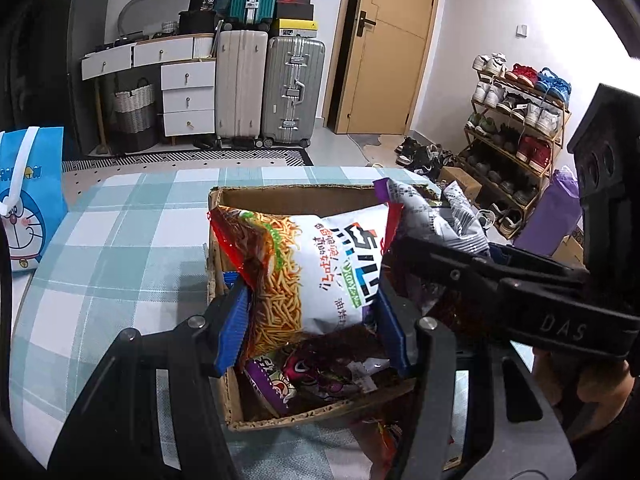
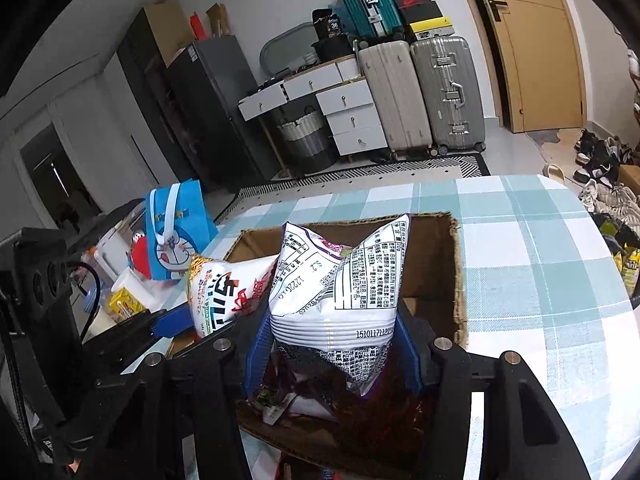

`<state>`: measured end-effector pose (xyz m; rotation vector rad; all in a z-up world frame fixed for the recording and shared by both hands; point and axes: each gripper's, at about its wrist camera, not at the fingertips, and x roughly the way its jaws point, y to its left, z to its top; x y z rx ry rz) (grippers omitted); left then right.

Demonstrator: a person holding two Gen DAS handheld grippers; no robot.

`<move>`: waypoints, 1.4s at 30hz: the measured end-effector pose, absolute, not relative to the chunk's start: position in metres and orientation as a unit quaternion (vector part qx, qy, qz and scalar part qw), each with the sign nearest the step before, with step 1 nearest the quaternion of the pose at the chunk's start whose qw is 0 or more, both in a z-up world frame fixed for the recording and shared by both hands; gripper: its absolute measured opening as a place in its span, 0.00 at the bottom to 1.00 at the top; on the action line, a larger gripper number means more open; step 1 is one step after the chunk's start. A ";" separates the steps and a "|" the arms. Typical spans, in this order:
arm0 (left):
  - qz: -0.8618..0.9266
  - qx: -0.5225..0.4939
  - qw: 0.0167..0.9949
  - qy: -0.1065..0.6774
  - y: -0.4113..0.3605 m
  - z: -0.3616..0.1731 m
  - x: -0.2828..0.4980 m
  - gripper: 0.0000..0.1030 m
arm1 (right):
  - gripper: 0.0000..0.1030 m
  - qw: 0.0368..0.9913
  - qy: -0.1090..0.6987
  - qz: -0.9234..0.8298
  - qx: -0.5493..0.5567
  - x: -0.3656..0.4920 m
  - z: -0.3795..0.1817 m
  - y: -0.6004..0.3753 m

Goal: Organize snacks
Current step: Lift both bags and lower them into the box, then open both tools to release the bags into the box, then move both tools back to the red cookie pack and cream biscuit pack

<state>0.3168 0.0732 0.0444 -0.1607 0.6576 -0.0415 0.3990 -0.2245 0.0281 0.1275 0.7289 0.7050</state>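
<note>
Checked blue-and-white cloth covers the table in the left wrist view, with suitcases, a drawer unit and a shoe rack behind. An open cardboard box sits near the table's middle. The left gripper is clamped on a noodle snack bag, its blue pads pressing both sides, the bag held over the box's near half above a purple packet already inside. The right gripper's arm crosses in from the right edge, alongside a grey-white bag.

From the right wrist, the same table runs to a blue cartoon gift bag at its left edge. The right gripper pinches the white printed bag by its lower seam, upright over the box.

Both bags look ready to go in. Lowering each well inside the walls before letting go, and keeping the two apart, should stop them tipping over the rim.
</note>
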 end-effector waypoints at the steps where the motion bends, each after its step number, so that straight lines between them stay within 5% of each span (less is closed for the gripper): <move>1: -0.022 -0.080 0.942 0.324 0.074 0.043 0.318 0.54 | 0.53 0.872 0.350 0.337 0.059 0.400 0.029 -0.224; 4: -0.029 -0.090 0.941 0.325 0.084 0.046 0.315 0.54 | 0.56 0.869 0.353 0.340 0.071 0.401 0.031 -0.229; 11: -0.026 -0.102 0.946 0.307 0.095 0.059 0.297 0.84 | 0.85 0.883 0.317 0.338 0.070 0.385 0.054 -0.255; 15: -0.030 -0.093 0.950 0.297 0.096 0.068 0.279 0.90 | 0.99 0.887 0.317 0.329 0.063 0.370 0.055 -0.272; 16: -0.030 -0.090 0.950 0.297 0.096 0.069 0.274 0.99 | 0.99 0.888 0.318 0.328 0.060 0.366 0.054 -0.277; 42: 0.013 -0.054 0.937 0.345 0.096 0.026 0.177 0.99 | 0.99 0.859 0.398 0.320 -0.031 0.279 -0.011 -0.271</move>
